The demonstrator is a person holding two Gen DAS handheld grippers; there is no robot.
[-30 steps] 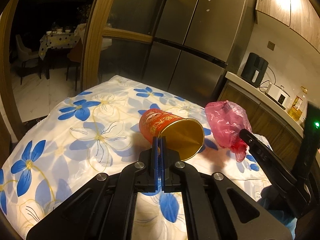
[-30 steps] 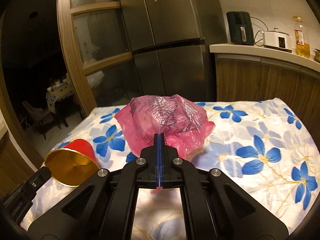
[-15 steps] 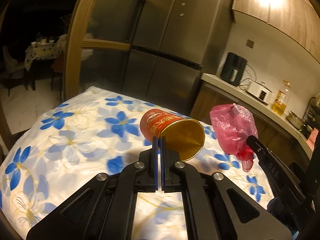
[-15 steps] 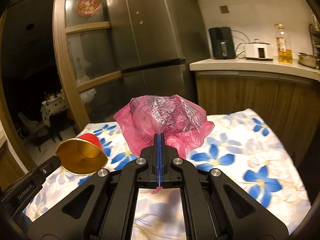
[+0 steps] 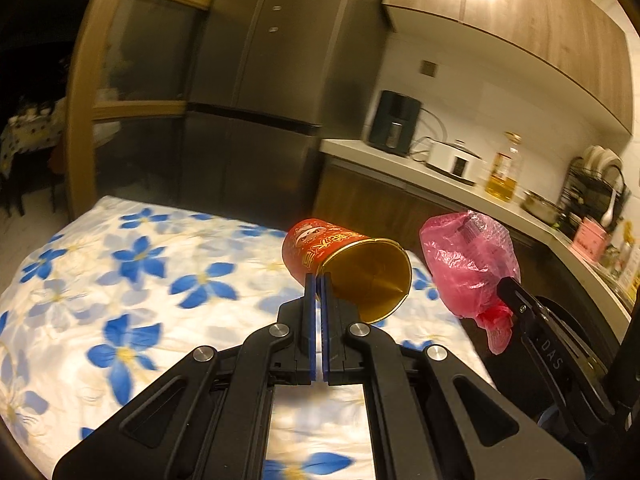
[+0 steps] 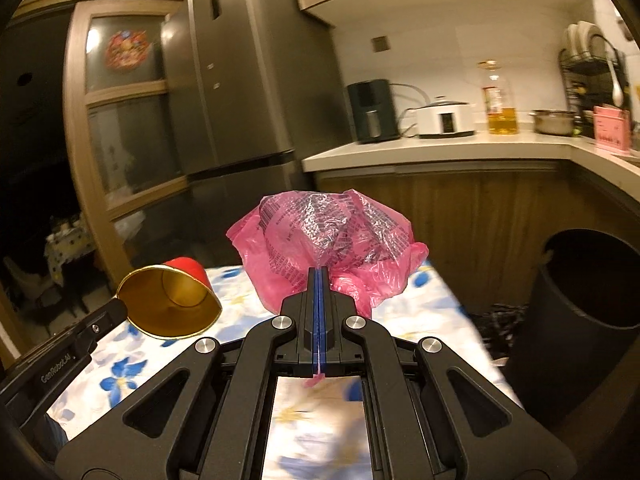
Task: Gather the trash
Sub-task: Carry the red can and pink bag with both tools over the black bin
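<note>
My left gripper (image 5: pixel 317 280) is clamped on the rim of a red paper cup with a gold lining (image 5: pixel 347 267), held above the blue-flowered tablecloth (image 5: pixel 120 280). My right gripper (image 6: pixel 319 276) pinches a crumpled pink plastic bag (image 6: pixel 332 236), near a black round bin (image 6: pixel 580 300).

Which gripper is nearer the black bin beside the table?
Right. The right gripper, shut on the pink bag, has the black bin just off to its right. The left gripper, gripping the red cup, is farther away across the table.
</note>
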